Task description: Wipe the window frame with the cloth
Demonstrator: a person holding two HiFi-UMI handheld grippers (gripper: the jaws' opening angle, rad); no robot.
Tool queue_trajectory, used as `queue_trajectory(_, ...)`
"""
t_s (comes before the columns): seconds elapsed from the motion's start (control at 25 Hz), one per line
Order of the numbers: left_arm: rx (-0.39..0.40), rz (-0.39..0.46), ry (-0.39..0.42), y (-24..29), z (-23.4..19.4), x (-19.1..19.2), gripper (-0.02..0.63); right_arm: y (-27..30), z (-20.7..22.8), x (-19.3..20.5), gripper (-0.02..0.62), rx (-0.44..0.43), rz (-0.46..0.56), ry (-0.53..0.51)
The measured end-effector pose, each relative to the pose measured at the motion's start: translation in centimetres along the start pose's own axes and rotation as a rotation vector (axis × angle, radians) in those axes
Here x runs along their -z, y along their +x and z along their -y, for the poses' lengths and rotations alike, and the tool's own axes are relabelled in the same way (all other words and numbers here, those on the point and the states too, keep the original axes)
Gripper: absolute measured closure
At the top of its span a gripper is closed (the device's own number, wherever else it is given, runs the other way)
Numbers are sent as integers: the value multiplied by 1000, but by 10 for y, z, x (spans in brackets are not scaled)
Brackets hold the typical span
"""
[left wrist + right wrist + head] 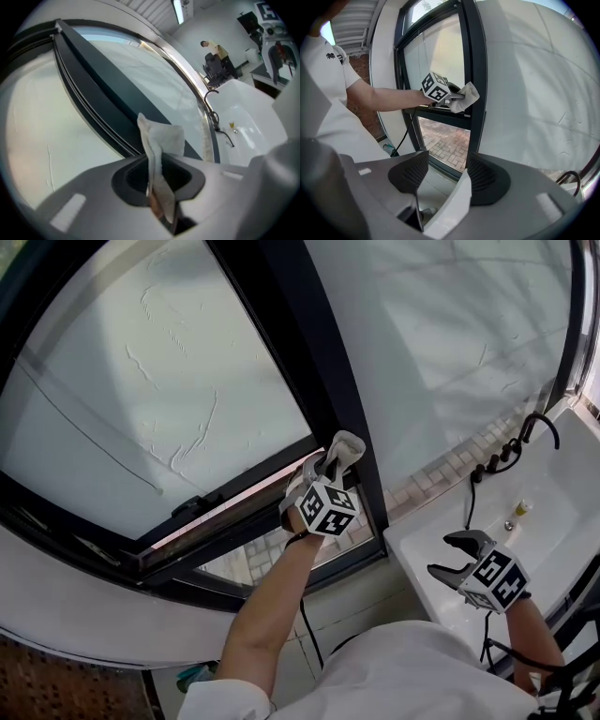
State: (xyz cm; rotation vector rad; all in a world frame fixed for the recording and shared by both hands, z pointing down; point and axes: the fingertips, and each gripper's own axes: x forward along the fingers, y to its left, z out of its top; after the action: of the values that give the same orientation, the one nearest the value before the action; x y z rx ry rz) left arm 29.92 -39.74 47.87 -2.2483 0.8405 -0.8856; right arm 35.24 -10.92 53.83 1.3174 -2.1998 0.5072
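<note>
Left gripper (157, 176): your jaws are clamped tight on the cloth (161, 140), whose free end stands up past them. From the head view, the cloth meets the window frame (309, 352) where the dark upright bar crosses the lower rail of the tilted sash.

Right gripper (443, 176): jaws wide apart, holding nothing, hanging over the near corner of the sink (562, 512).

Progress, as a judgement: wiping is under way at this one joint. No wiped or dusty stretch is discernible on the dark bars, so probably most of the frame is left.

Materials:
- Cloth: white, thin, soft, crumpled into folds.
- Frame: dark, smooth, straight-edged, metal-looking.
- Panes: milky, with wrinkled streaks.
- Sink: glossy white.
</note>
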Motion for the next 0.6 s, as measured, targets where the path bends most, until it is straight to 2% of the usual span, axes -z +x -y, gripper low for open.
queue_trajectory(0.16,-7,10,86,-13,-24,-27,525,2,0,-3,331,-10,9,-13)
queue_trajectory(0.6,11,2,232,-41,-85,-84,522,3,-3,-14,331,-41,23,-62)
